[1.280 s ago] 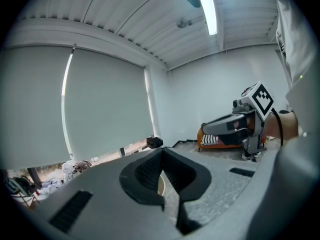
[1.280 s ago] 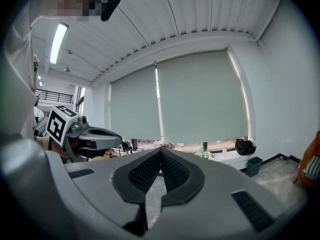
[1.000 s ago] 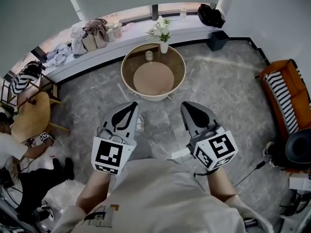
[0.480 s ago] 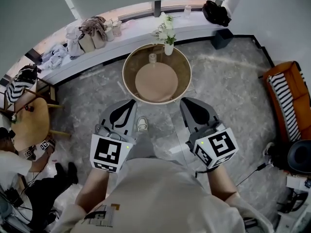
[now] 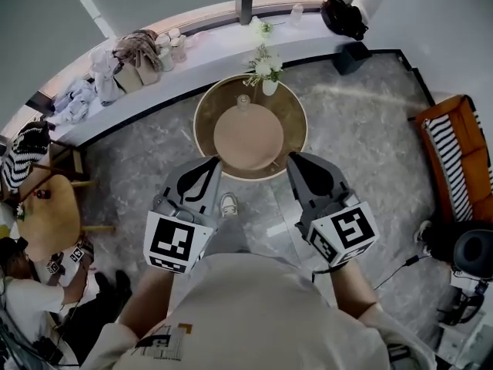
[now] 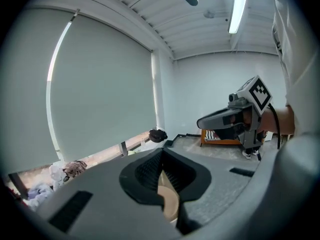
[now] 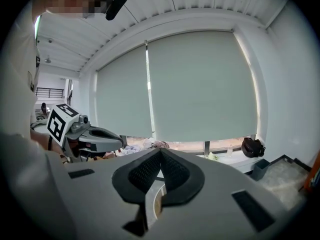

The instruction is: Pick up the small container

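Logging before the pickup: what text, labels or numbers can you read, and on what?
No readable words or numbers.
On the left gripper, marker cube: black-and-white square code, no letters.
On the right gripper, marker cube: the same.
On the person's shirt, print: too small to read.

No words or numbers can be read anywhere around you. The left cube (image 5: 171, 243) on your left gripper (image 5: 209, 166) and the right cube (image 5: 347, 235) on your right gripper (image 5: 299, 160) carry only black-and-white square marker patterns, not letters. The printed patch (image 5: 163, 343) low on your shirt (image 5: 254, 307) is too small to make out.
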Demonstrator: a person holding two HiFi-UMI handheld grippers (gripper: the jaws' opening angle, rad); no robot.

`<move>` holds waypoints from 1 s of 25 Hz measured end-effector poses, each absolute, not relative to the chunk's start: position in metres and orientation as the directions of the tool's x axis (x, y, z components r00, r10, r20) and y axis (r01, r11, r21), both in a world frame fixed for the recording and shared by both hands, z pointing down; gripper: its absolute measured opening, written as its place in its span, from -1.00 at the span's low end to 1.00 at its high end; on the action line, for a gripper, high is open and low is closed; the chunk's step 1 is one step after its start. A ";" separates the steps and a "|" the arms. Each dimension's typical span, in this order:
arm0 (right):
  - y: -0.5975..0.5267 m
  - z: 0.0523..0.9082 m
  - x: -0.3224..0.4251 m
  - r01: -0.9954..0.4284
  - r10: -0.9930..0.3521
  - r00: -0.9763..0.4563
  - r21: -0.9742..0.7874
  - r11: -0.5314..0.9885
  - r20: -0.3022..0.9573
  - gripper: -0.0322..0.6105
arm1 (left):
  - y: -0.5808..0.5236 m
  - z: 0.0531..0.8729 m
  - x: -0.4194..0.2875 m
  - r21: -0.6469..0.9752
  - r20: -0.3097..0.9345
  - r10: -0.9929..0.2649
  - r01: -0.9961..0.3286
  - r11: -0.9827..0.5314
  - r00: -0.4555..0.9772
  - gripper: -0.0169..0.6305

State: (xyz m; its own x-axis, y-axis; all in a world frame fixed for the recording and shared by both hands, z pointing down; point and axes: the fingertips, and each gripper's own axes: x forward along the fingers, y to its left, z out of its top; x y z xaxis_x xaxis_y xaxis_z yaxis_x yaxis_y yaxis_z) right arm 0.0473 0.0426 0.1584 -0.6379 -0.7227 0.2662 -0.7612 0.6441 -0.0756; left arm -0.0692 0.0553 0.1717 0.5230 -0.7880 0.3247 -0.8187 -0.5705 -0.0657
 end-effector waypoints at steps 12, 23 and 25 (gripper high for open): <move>-0.056 0.160 -0.021 -0.783 -0.726 -0.594 -0.042 0.621 0.346 -0.88 | -0.052 0.174 -0.148 -0.060 0.336 -0.776 -0.810 -0.584 0.534 -0.92; -0.099 0.164 -0.035 -0.807 -0.746 -0.565 -0.049 0.588 0.351 -0.88 | -0.094 0.187 -0.167 -0.048 0.366 -0.763 -0.808 -0.588 0.533 -0.92; -0.106 0.163 -0.034 -0.806 -0.746 -0.567 -0.048 0.590 0.349 -0.88 | -0.098 0.189 -0.164 -0.043 0.367 -0.763 -0.810 -0.585 0.532 -0.92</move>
